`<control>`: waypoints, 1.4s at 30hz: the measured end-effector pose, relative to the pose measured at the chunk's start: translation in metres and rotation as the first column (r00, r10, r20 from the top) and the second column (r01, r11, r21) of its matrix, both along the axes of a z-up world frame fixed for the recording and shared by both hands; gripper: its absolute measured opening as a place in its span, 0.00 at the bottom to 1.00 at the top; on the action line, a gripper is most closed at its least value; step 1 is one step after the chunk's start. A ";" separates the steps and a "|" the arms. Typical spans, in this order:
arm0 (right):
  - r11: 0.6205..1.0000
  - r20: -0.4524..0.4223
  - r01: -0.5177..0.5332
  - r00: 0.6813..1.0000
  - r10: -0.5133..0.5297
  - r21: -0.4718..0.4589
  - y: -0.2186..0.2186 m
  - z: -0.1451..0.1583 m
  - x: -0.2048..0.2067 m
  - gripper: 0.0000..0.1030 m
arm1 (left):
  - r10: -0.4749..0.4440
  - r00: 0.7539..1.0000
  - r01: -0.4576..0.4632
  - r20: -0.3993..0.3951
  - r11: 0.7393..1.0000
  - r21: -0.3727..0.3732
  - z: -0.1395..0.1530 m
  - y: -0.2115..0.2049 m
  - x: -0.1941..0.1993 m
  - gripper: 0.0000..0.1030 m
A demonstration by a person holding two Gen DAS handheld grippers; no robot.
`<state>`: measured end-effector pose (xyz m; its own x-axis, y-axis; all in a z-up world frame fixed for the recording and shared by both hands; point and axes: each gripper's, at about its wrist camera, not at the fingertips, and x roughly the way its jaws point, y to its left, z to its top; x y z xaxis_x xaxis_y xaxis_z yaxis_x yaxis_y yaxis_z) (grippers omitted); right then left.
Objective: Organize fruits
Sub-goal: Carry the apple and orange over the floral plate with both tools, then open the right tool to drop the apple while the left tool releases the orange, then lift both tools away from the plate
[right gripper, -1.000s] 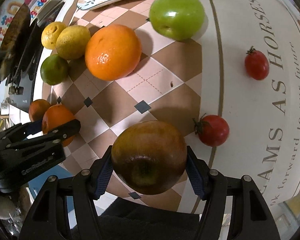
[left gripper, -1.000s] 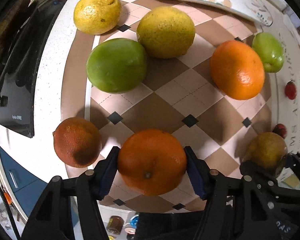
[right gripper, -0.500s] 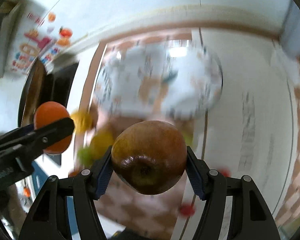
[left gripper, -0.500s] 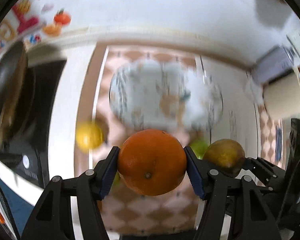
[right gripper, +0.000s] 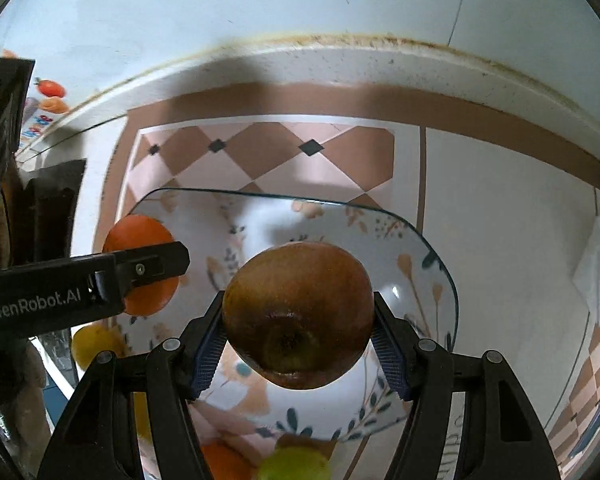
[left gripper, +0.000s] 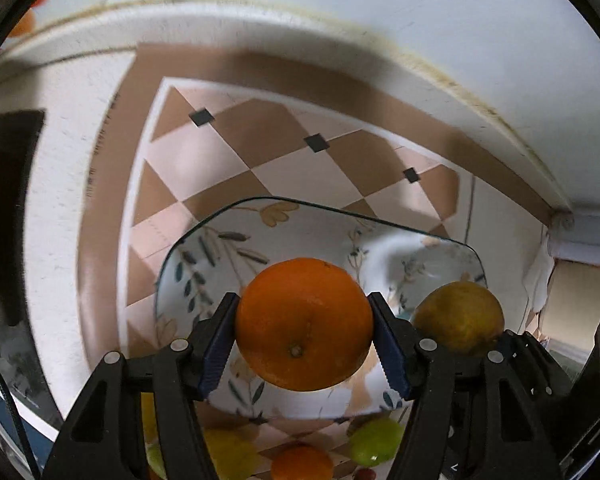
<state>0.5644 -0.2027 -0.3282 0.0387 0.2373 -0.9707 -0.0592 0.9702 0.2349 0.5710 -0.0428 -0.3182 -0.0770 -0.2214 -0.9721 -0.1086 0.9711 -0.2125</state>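
Note:
My left gripper [left gripper: 304, 326] is shut on an orange [left gripper: 304, 322] and holds it above the floral plate [left gripper: 208, 256]. My right gripper [right gripper: 298, 316] is shut on a brown-green apple [right gripper: 298, 314] and holds it above the same plate [right gripper: 420, 264]. The apple also shows at the right of the left wrist view [left gripper: 460, 318]. The left gripper with its orange [right gripper: 138, 234] shows at the left of the right wrist view.
More fruit lies on the checkered mat below the plate: a green one [left gripper: 376, 442], an orange [left gripper: 302, 462] and a yellow one [left gripper: 228, 452]. The wall edge [right gripper: 340, 44] runs behind the plate. A black stove [right gripper: 48, 208] is at the left.
Both grippers have lifted their fruit off the mat and carried it forward over the floral plate. The loose fruit now lies below and behind them.

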 end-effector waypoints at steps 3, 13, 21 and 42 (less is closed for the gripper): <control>1.000 -0.020 -0.007 1.000 0.007 -0.002 -0.001 -0.009 0.006 0.67 | 0.001 1.000 -0.001 -0.019 1.000 0.006 -0.012 -0.001 0.004 0.60; 1.000 -0.087 -0.013 0.996 0.014 0.010 -0.007 -0.025 0.015 0.89 | -0.008 0.999 0.011 -0.044 0.998 0.066 -0.025 -0.007 0.008 0.60; 0.999 -0.032 0.004 0.999 -0.005 -0.042 -0.020 0.002 0.005 0.91 | -0.020 0.999 0.017 0.025 0.993 0.113 -0.004 -0.016 0.011 0.86; 0.988 0.209 0.120 0.973 -0.098 -0.093 -0.015 0.122 -0.150 0.91 | -0.146 0.919 0.026 0.366 0.949 0.314 0.122 0.006 -0.127 0.86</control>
<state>0.4141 -0.2181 -0.2063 0.2578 0.1184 -0.9589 0.0121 0.9920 0.1258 0.4441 -0.0366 -0.1964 0.3053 0.0722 -0.9495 0.0085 0.9969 0.0785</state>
